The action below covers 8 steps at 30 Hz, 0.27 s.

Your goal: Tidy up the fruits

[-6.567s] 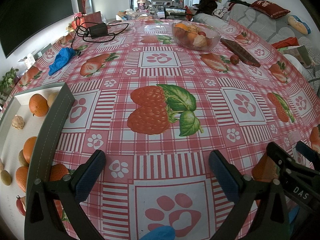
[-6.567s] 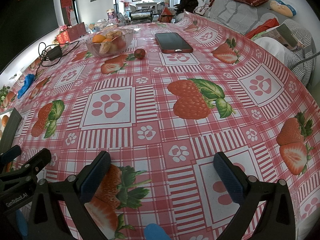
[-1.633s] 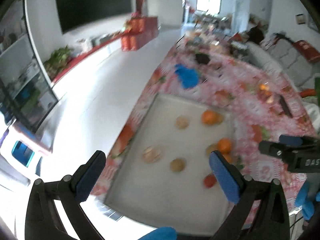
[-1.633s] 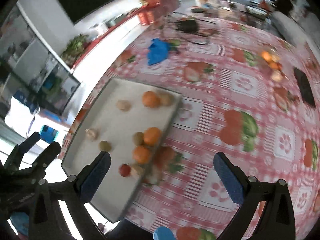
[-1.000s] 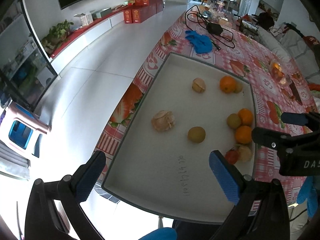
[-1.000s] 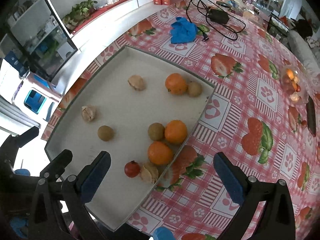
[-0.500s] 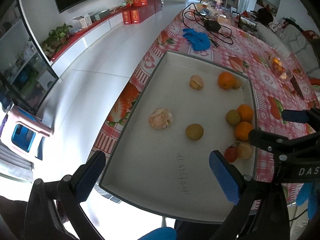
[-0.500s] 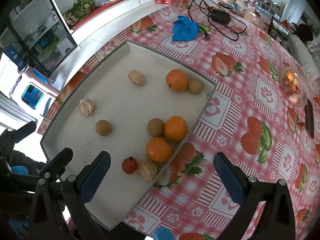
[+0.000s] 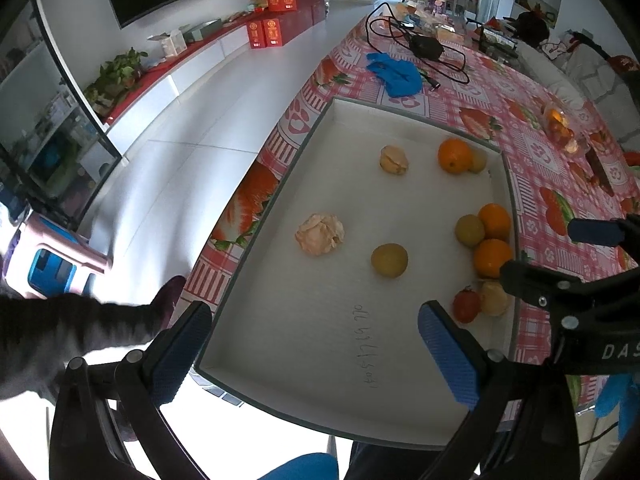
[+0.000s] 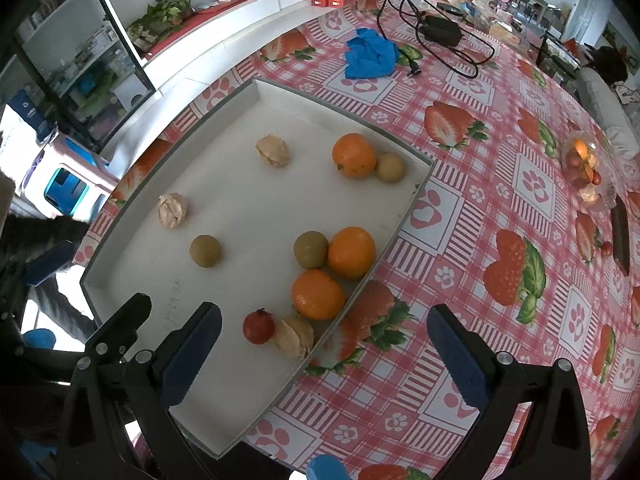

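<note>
A shallow white tray (image 9: pixel 352 344) (image 10: pixel 248 216) lies on the table's left edge. It holds three oranges (image 10: pixel 318 294), several brownish-green round fruits (image 10: pixel 205 251), papery husked fruits (image 10: pixel 172 210) and a small red fruit (image 10: pixel 259 327). My left gripper (image 9: pixel 316 352) is open and empty, high above the tray's near end. My right gripper (image 10: pixel 324 356) is open and empty, high above the tray's right rim by the red fruit. The right gripper also shows in the left wrist view (image 9: pixel 560 280).
A red-checked strawberry tablecloth (image 10: pixel 500 208) covers the table. A blue cloth (image 10: pixel 370 58), a charger with black cable (image 10: pixel 440 28), a glass fruit bowl (image 10: pixel 586 172) and a dark phone (image 10: pixel 620 236) lie farther back. White floor (image 9: pixel 192 128) and a pink stool (image 9: pixel 52 264) lie left.
Both grippers have dropped slightly closer to the tray and stay open. A dark sleeve has come into the left wrist view at the lower left.
</note>
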Tool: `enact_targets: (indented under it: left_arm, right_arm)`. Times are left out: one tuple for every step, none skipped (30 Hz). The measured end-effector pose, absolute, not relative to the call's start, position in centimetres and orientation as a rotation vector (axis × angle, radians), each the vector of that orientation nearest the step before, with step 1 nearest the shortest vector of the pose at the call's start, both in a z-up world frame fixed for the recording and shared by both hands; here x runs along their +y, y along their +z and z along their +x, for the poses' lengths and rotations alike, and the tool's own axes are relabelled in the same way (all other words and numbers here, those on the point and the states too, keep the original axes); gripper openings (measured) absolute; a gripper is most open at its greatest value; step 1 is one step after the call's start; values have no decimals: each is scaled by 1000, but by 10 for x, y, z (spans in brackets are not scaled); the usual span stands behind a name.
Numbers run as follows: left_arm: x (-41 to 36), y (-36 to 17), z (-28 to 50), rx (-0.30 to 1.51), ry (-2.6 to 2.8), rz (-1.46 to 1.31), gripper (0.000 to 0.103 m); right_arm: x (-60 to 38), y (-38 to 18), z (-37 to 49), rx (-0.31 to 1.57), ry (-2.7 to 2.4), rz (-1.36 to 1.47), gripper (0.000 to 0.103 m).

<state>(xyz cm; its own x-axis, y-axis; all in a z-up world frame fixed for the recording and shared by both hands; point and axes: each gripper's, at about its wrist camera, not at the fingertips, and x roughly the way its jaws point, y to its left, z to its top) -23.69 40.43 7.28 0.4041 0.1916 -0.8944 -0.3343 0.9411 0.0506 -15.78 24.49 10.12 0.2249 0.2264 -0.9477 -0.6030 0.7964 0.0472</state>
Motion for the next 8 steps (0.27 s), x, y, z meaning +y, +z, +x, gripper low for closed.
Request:
enact_targets:
  left_arm:
    - [404,72,-236,1110,336,-145,103]
    - [404,71,-236,1111,337,-146,103]
    - [404,70,-236,1113,337,-147,103]
    - [404,70,-236,1115,334,-148,103]
    - [403,69,-236,1117,330,-148,103]
    - [403,69,-237,1117,327,-146,103]
    - [402,69,-237,1115,320,-144,103]
    - [401,69,-237,1116,313,-139,103]
  right_arm:
    - [245,101,-158,1218,590,-364,103]
    - [245,101,-158,1220,590,-362,103]
    - [245,100,-158,1221,590,-360,103]
    - [245,100,-159,1223,591,-358,103]
    - [244,99,-159,1224,591,-356,103]
    - [244,98,-160,1225,591,-355,103]
    - [244,97,-160,1227,591,-352,103]
    - [243,97,-160,1229,592,-349,103]
